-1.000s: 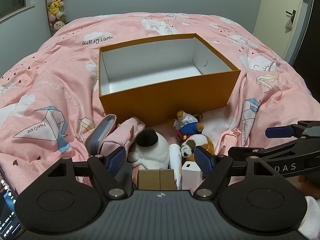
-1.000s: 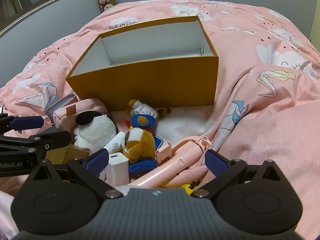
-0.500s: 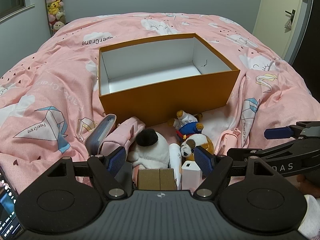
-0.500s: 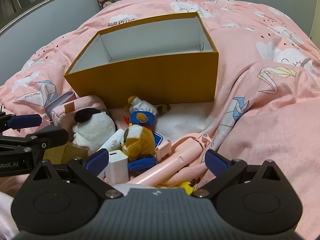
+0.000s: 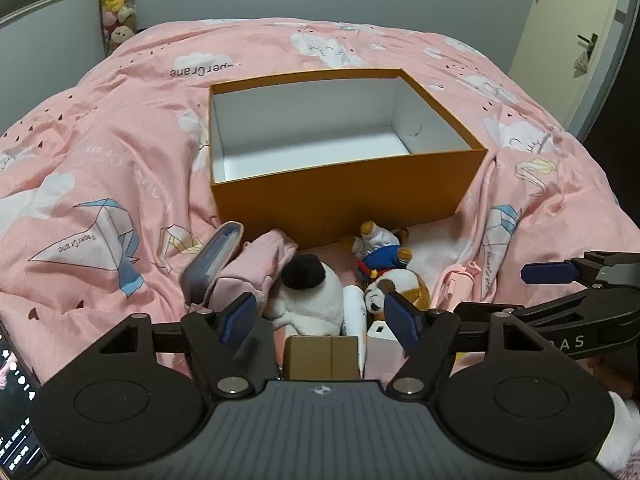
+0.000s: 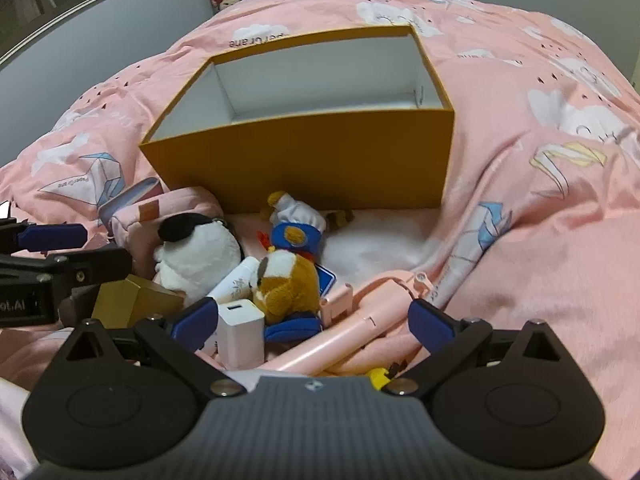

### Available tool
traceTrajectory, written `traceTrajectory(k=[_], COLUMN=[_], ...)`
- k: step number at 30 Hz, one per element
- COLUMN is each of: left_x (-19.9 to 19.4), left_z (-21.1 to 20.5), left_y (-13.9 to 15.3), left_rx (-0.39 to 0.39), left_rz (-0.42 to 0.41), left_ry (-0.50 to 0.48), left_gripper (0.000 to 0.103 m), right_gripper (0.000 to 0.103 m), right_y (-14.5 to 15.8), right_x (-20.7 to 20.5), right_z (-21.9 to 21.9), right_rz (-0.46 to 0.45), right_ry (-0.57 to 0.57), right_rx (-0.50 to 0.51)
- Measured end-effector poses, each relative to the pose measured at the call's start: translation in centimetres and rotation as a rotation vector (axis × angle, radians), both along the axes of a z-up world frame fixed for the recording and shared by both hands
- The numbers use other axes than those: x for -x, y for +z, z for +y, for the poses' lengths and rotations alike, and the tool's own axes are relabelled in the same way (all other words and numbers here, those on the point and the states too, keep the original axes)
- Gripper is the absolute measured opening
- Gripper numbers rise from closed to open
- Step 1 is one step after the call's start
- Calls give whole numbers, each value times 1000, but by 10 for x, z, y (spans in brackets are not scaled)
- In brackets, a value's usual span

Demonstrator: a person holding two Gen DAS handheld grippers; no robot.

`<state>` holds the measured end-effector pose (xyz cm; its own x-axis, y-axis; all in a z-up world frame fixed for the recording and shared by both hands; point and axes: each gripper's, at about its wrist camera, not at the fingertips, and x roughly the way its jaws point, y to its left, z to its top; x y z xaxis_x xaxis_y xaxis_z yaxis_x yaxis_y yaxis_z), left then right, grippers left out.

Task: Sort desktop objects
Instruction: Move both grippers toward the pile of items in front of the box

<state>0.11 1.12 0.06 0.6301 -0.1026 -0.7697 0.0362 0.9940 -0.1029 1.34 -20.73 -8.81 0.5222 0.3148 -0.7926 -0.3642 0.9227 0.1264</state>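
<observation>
An empty orange box [image 5: 344, 196] with a white inside stands on the pink bedspread; it also shows in the right wrist view [image 6: 320, 152]. In front of it lies a heap: a white plush with a black cap [image 5: 312, 292], a brown dog plush [image 6: 288, 284], a sailor duck plush [image 6: 296, 232], a white charger [image 6: 242, 330], a small cardboard box [image 5: 322, 356], a pink pouch [image 5: 256, 272] and a pink stick [image 6: 360, 320]. My left gripper [image 5: 322, 316] is open and empty above the white plush. My right gripper [image 6: 312, 320] is open and empty over the charger and pink stick.
A grey case [image 5: 212, 260] leans beside the pink pouch. A white tube [image 6: 232, 280] lies between the plushes. A phone screen [image 5: 16, 408] shows at the lower left. Stuffed toys [image 5: 116, 4] hang in the far corner. A door [image 5: 568, 32] is at the right.
The right gripper has moved a little forward and down toward the heap. The left gripper has barely moved. Both stay open.
</observation>
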Motion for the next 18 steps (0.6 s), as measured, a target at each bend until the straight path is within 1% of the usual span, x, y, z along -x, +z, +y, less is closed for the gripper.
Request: traceTrajectory(k=[1, 3, 4, 5, 6, 7, 8, 9, 10, 12, 15, 16, 18], left_x=[-1, -3, -3, -3, -4, -5, -6, -7, -8, -10, -15, -17, -23], left_z=[2, 4, 5, 6, 8, 10, 12, 15, 19, 28, 45, 50, 56], left_y=[1, 2, 3, 4, 5, 6, 7, 9, 12, 18, 28, 31, 35], left_rx=[0, 3, 5, 6, 8, 11, 13, 18, 20, 18, -9, -21, -42], left_rz=[3, 5, 5, 5, 5, 5, 6, 6, 3, -10, -28, -26, -6], left_ry=[5, 14, 15, 16, 18, 20, 22, 25, 29, 43, 68, 69, 51], left_gripper=[77, 71, 68, 62, 56, 53, 48, 43, 42, 42, 42, 42, 42], right_gripper=[94, 89, 84, 82, 77, 73, 71, 67, 60, 56, 53, 52, 52], right_y=[1, 4, 5, 6, 8, 11, 13, 15, 18, 22, 28, 29, 30], right_x=[-1, -5, -7, -10, -12, -15, -17, -20, -22, -29, -38, -41, -49], right_z=[1, 4, 5, 6, 7, 9, 11, 12, 14, 18, 27, 30, 39], right_rz=[-3, -2, -1, 1, 1, -2, -6, -9, -11, -8, -12, -13, 14], right_ry=[10, 24, 30, 40, 47, 55, 65, 73, 83, 103, 125, 133, 149], right_rx=[0, 1, 0, -2, -2, -4, -7, -11, -20, -41, -81, -98, -135])
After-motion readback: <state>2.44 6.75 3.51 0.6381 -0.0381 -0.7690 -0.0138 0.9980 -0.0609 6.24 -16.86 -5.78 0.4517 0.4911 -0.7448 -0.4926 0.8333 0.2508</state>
